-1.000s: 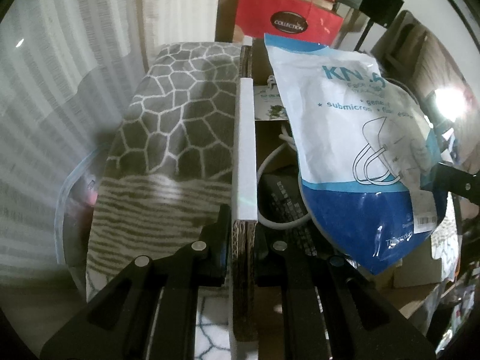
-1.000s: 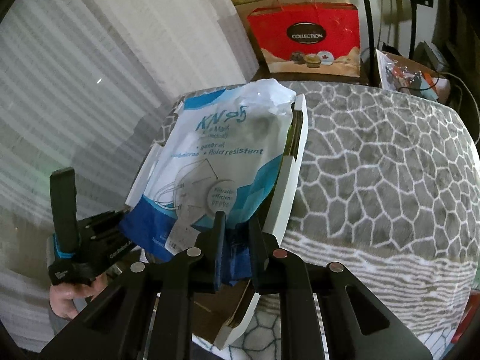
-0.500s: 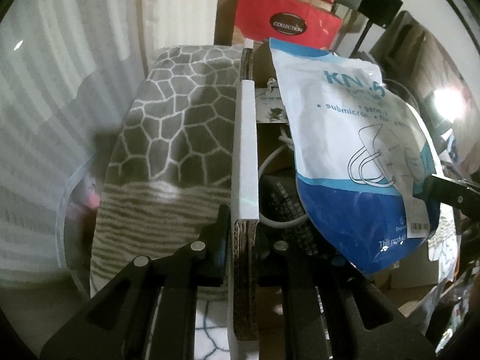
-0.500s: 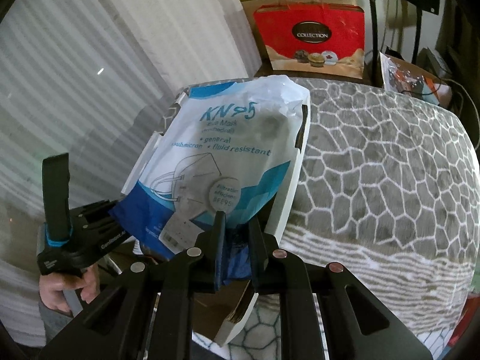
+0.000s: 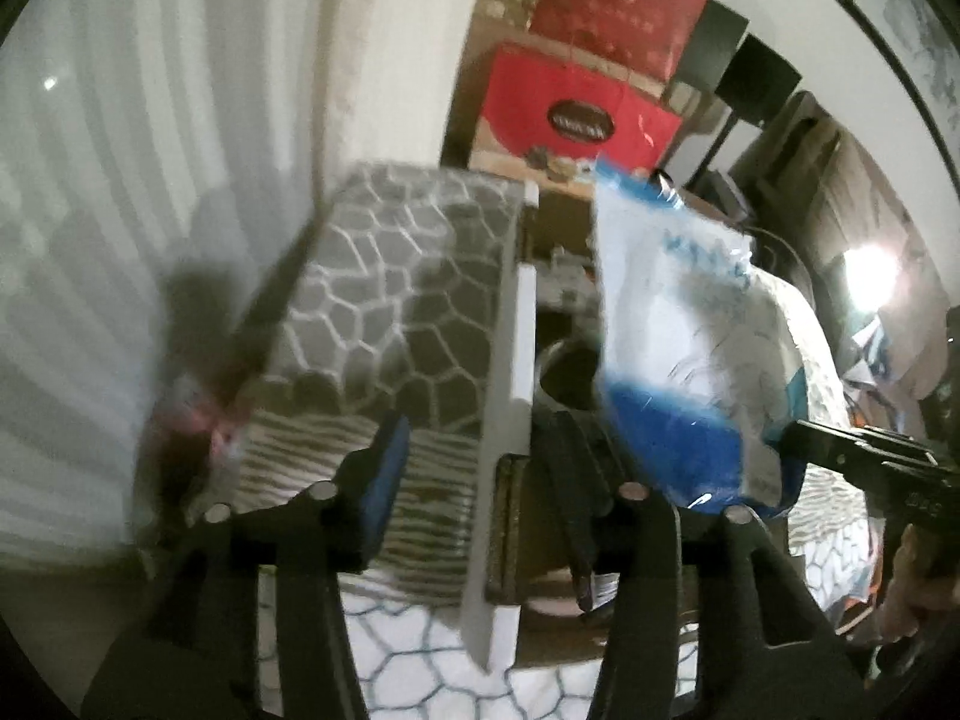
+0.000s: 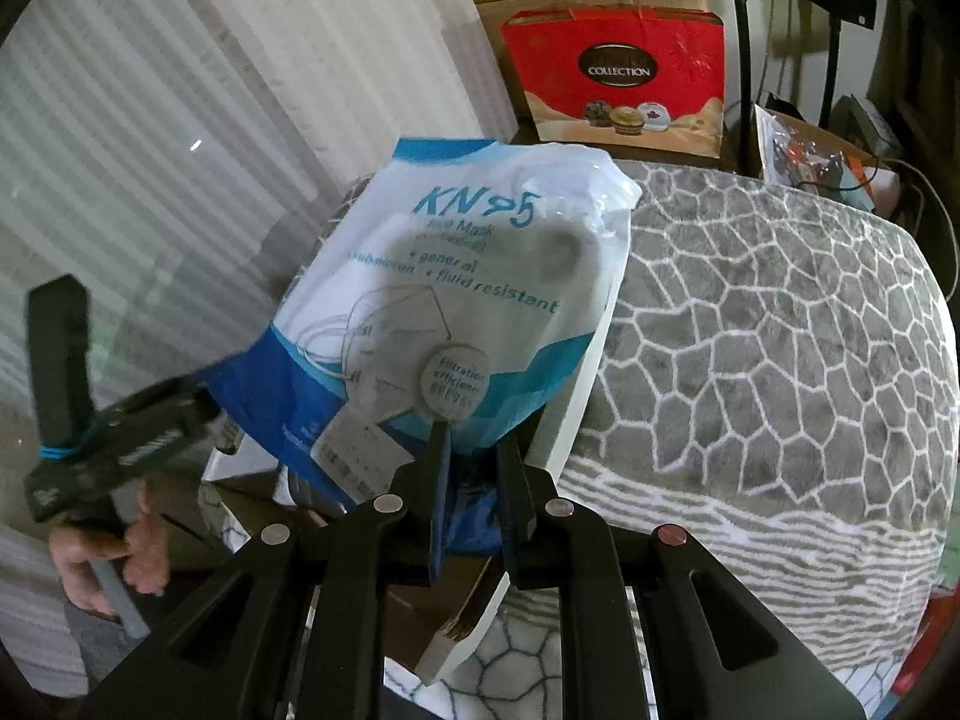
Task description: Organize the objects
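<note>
A white and blue KN95 mask bag (image 6: 456, 312) hangs upright in my right gripper (image 6: 474, 456), which is shut on its lower blue edge, above an open cardboard box. The bag also shows in the blurred left wrist view (image 5: 678, 360). My left gripper (image 5: 480, 468) is open, its jaws standing either side of the box's white flap (image 5: 516, 360) without pinching it. The box holds a white cable and dark items, partly hidden by the bag.
A grey blanket with a white cell pattern (image 6: 750, 330) covers the surface beside the box. A red "Collection" gift bag (image 6: 612, 78) stands behind, with stacked boxes above it. White vertical blinds (image 6: 150, 150) fill the left side.
My left gripper has opened and let go of the box flap, and its view has shifted and blurred. The right gripper has lifted the mask bag a little higher.
</note>
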`<state>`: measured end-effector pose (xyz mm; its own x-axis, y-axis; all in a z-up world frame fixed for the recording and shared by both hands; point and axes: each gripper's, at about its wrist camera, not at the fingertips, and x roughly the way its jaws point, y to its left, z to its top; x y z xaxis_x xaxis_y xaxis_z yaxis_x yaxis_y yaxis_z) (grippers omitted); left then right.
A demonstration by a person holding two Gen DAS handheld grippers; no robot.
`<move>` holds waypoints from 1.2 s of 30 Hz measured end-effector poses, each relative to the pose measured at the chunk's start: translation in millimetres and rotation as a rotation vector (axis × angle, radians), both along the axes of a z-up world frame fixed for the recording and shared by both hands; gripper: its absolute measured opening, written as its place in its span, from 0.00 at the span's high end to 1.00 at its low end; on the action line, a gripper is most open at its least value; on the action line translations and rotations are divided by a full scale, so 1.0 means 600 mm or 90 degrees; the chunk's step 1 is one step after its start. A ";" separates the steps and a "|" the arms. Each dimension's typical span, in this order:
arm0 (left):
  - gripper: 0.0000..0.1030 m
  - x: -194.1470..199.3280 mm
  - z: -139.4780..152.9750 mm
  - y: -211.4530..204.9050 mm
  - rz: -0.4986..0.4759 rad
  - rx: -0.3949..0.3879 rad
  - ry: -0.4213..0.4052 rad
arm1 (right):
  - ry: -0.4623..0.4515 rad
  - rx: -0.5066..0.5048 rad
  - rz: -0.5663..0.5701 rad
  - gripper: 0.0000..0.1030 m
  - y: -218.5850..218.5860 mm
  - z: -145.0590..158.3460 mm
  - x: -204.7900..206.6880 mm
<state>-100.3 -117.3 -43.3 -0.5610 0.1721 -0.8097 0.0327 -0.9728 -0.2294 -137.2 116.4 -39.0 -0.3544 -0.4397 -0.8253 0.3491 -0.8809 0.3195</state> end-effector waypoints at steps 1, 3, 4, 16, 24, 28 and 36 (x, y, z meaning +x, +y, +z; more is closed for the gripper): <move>0.49 0.003 0.007 -0.002 0.001 -0.004 0.005 | 0.002 0.000 0.002 0.87 -0.002 0.000 0.001; 0.48 0.009 0.023 -0.009 0.009 -0.017 0.014 | 0.004 0.004 0.009 0.88 -0.006 0.000 0.003; 0.48 0.013 0.026 -0.013 0.012 -0.019 0.018 | 0.007 0.009 0.012 0.88 -0.009 0.001 0.005; 0.42 0.034 0.044 0.021 -0.020 -0.046 0.034 | -0.003 0.016 0.050 0.81 -0.025 0.002 0.020; 0.27 0.051 0.050 0.056 -0.041 -0.076 0.046 | 0.004 -0.023 0.023 0.62 0.001 0.016 0.029; 0.13 0.065 0.052 0.076 -0.055 -0.086 0.055 | 0.040 -0.020 0.012 0.54 0.014 0.040 0.046; 0.01 0.100 0.063 0.111 -0.067 -0.099 0.077 | 0.159 0.049 -0.053 0.17 0.057 0.076 0.106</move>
<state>-40.2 -50.9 -5.2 -0.6410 0.1137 -0.7591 -0.0896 -0.9933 -0.0731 -73.4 150.6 6.9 -0.5829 -0.3403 -0.7378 0.3340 -0.9282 0.1643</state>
